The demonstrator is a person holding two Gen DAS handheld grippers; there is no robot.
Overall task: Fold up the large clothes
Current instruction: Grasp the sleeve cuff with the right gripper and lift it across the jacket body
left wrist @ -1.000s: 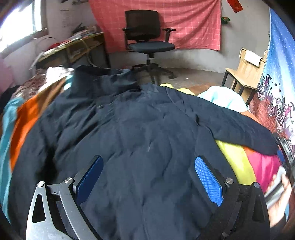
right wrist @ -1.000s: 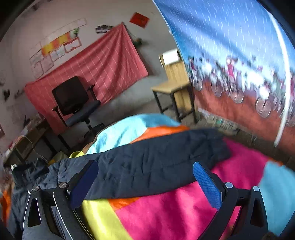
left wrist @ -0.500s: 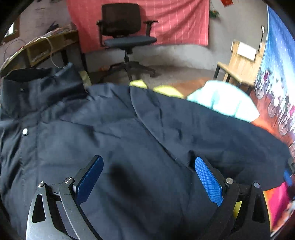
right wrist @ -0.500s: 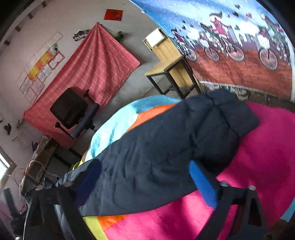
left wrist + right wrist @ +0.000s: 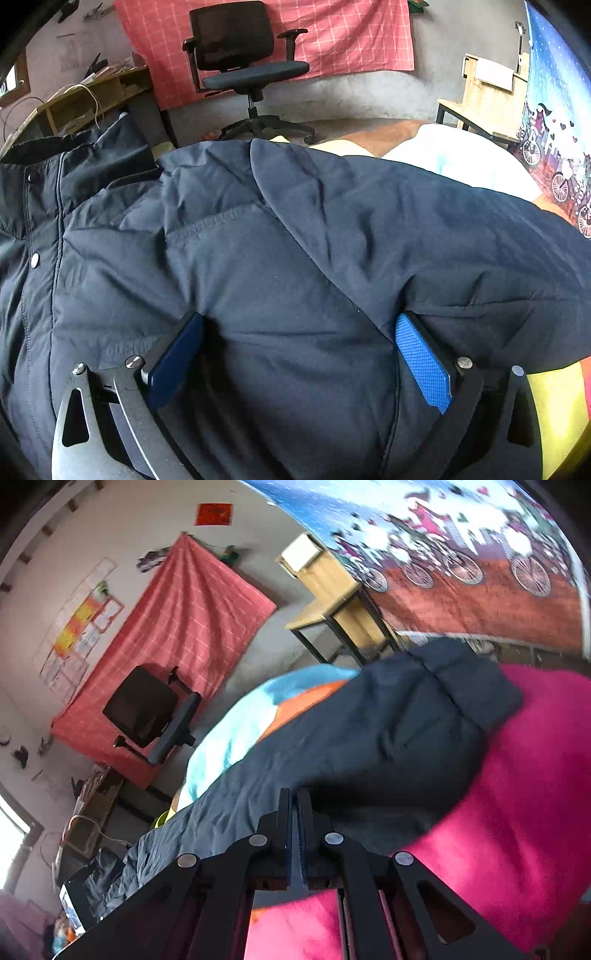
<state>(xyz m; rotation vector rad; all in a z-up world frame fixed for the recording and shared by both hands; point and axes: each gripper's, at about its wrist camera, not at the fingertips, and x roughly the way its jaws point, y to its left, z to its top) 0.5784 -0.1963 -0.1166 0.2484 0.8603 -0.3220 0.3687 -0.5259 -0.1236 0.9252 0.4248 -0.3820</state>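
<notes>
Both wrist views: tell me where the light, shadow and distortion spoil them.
Left wrist view: sharp, fisheye-bent edges, dark shadow on the dark navy padded jacket beside the left gripper. Right wrist view: tilted, bright window glare at lower left, soft pink fleece blanket, shadow under the jacket sleeve.

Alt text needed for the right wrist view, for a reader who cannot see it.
The right gripper is shut on the edge of a dark navy jacket, whose sleeve stretches across a bright pink blanket. Behind stand a black office chair, a red checked cloth on the wall and a wooden chair.
</notes>
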